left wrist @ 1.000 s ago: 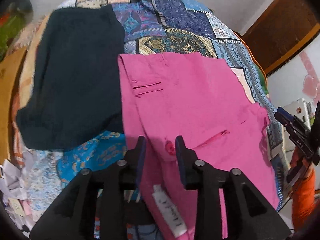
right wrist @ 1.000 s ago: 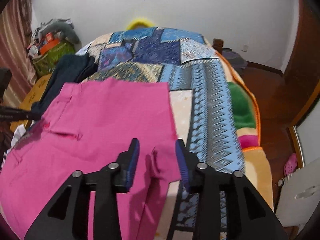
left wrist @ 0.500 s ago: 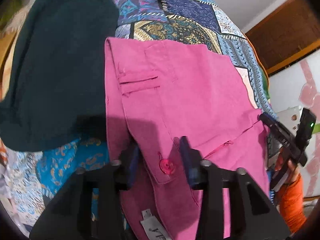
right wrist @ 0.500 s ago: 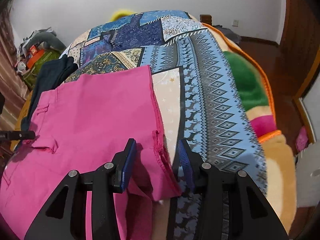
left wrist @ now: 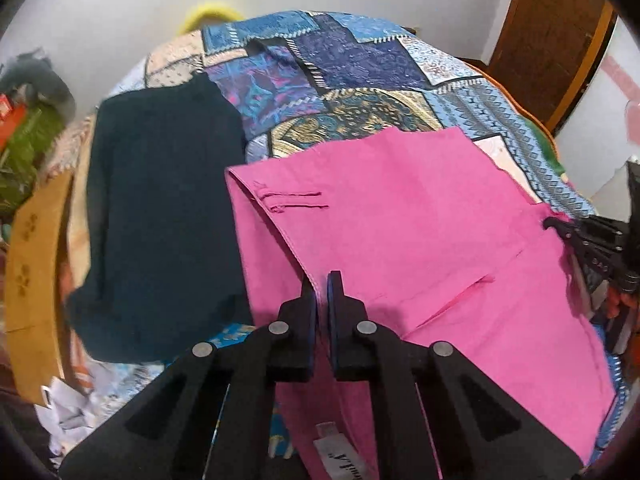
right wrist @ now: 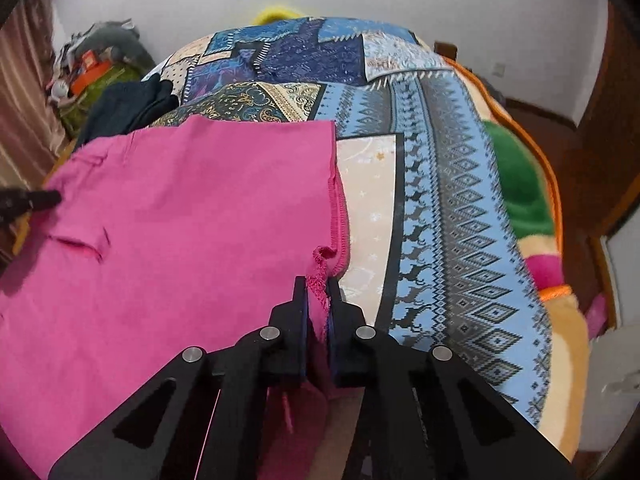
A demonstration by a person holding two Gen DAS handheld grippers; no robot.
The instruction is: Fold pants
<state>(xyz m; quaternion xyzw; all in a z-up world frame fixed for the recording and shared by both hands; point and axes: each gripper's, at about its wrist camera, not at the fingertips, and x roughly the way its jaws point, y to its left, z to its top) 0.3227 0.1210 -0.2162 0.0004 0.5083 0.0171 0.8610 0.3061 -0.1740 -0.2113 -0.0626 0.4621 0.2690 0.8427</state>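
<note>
Now I have both grippers clamped on the pink pants (left wrist: 400, 208): left gripper (left wrist: 322, 292) at the waistband, right gripper (right wrist: 318, 292) at the frayed hem; their length runs crosswise over the quilt (right wrist: 440, 184).

Bed (right wrist: 452, 184) wearing patchwork cover in blues, cream, gold; pink pants (right wrist: 180, 232) lying spread across near side, hem edge toward right; dark navy garment (left wrist: 160, 220) lying flat just beside pants at left, edges touching.

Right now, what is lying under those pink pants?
The pink pants lie on a patchwork bedspread, which shows all around them. Whatever lies directly beneath the pants is covered. A dark garment lies beside them.
</note>
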